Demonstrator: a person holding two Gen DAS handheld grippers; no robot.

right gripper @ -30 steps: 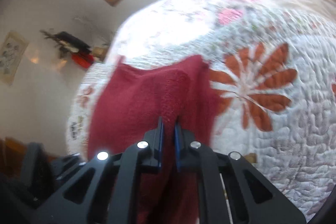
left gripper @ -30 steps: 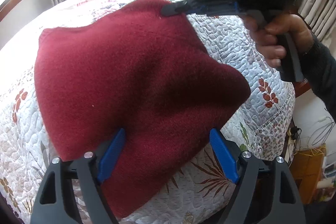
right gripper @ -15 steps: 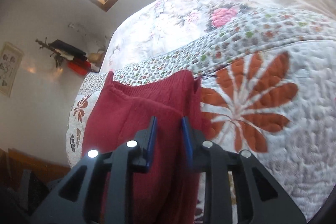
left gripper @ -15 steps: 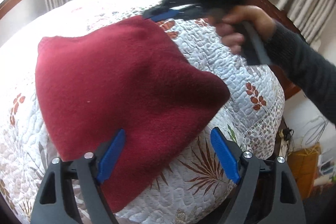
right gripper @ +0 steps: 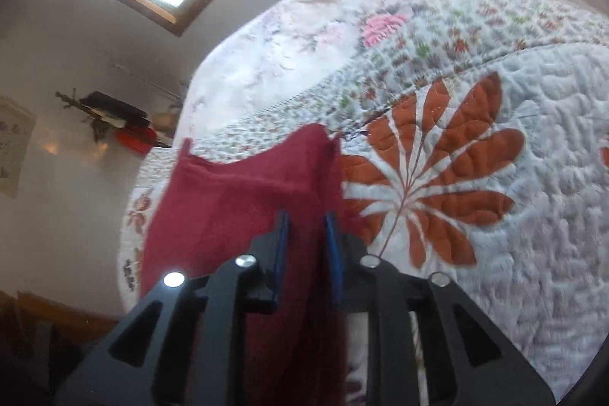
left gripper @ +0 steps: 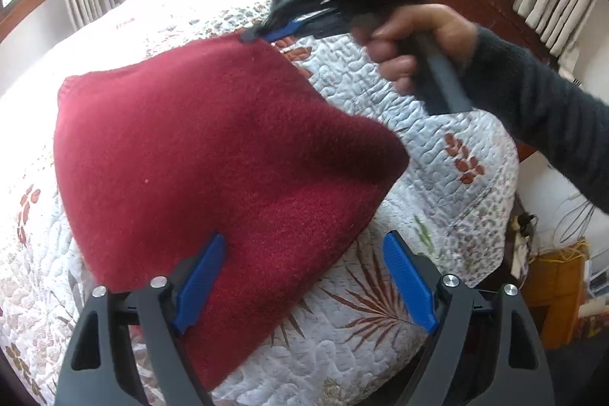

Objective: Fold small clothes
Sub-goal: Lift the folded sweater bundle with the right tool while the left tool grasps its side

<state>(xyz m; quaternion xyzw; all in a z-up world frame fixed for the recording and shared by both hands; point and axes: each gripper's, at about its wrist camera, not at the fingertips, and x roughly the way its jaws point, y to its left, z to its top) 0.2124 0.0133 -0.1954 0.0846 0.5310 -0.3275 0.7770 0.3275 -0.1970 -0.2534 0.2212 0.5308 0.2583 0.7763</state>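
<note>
Now we have the dark red garment [left gripper: 213, 158] lying flat on the quilted bedspread [left gripper: 430, 139], a fuzzy knit piece with a blunt point toward the bed's right edge. Our left gripper [left gripper: 304, 276] hangs over its near hem with its blue-padded jaws spread wide, one pad above the cloth, the other above the quilt. Our right gripper [left gripper: 262, 33] sits at the far corner, its jaws parted by a narrow gap with the red fabric showing between them; we cannot tell whether the pads touch it. The quilt is puckered white with rust leaf prints.
</note>
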